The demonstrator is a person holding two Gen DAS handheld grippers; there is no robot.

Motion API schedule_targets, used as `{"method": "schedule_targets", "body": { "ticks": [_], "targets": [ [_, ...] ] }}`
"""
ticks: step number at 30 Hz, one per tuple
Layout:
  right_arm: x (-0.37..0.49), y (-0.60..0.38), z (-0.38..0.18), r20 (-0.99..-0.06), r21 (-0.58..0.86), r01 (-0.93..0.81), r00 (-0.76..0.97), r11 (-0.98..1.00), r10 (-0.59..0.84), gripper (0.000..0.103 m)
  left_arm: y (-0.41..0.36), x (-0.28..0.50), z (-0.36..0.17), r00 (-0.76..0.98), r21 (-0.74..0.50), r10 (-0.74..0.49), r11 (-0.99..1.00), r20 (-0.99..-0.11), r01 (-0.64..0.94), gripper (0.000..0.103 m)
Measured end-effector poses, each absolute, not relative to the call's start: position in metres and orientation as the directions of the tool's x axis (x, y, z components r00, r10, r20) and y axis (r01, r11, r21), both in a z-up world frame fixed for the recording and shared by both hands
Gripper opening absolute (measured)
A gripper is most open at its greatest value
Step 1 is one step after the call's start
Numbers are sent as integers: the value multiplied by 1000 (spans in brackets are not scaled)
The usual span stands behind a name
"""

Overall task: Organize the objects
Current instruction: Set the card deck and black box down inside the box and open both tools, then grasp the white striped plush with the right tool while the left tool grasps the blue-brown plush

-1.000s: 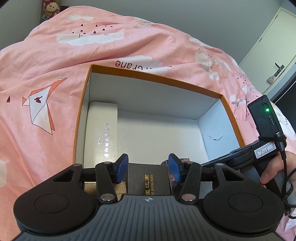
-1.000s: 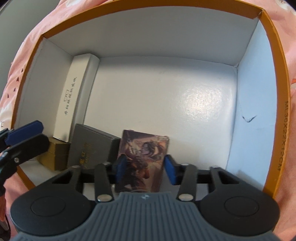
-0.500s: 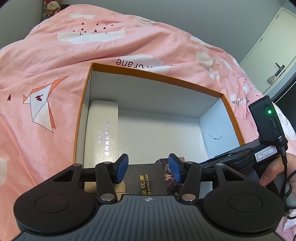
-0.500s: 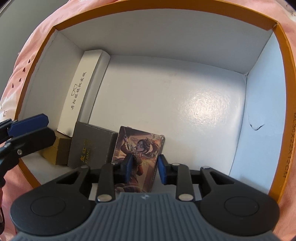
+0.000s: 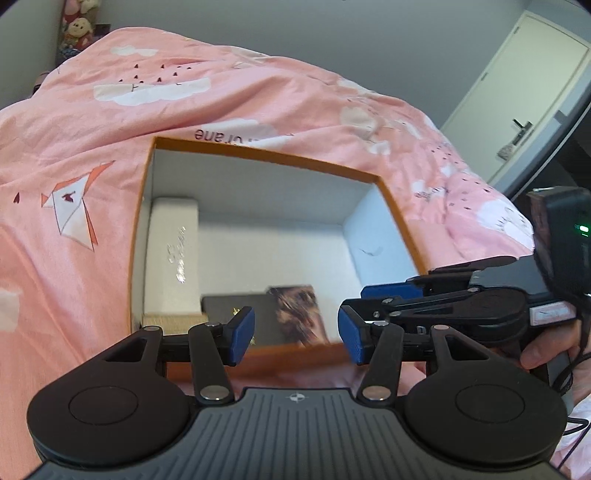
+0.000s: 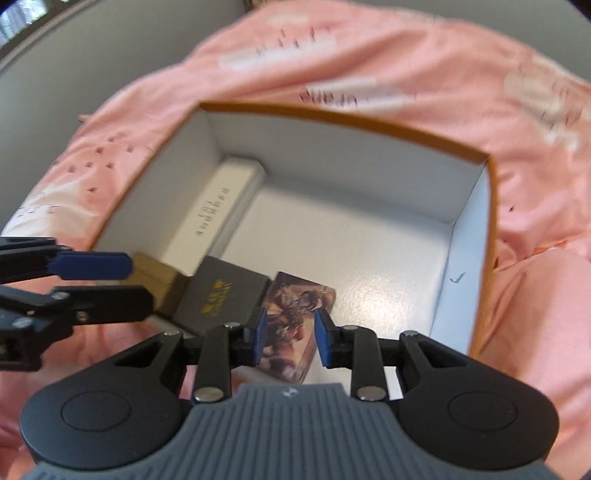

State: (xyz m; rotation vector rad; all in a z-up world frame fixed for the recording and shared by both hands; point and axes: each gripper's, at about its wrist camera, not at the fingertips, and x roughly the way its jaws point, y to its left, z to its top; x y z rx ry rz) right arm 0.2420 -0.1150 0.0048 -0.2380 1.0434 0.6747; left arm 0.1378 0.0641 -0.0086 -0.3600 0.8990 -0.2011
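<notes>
An orange box (image 5: 397, 218) with a white inside lies on a pink bedspread. In it lie a long white case (image 5: 171, 254) along the left wall, a tan box (image 6: 153, 278), a dark grey box (image 6: 221, 295) with gold lettering, and an illustrated card box (image 6: 295, 325) near the front. My left gripper (image 5: 295, 334) is open and empty, above the front rim. My right gripper (image 6: 288, 341) is open and empty, raised above the illustrated card box; it also shows in the left wrist view (image 5: 436, 306).
The pink bedspread (image 5: 74, 166) with white clouds surrounds the box. A plush toy (image 5: 75, 31) sits at the far left corner. A door (image 5: 517, 96) stands at the right. The right half of the box floor (image 6: 369, 258) is bare.
Both grippers have pulled back and up out of the box. The right gripper has let go of the illustrated card box, which now lies on the box floor.
</notes>
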Motion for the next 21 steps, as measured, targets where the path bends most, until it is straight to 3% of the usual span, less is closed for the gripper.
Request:
{"method": "schedule_targets", "body": {
  "ticks": [10,21],
  "targets": [
    [149,-143,19,-789,142,-628,395,765,471,32,48,91,-25,513,-424,-348,905,-785,-35,64],
    [103,-167,-30,-863,183,-537,313,824,396,32,7,60,-50,368,-356,-344,934,-864,37,74]
  ]
}}
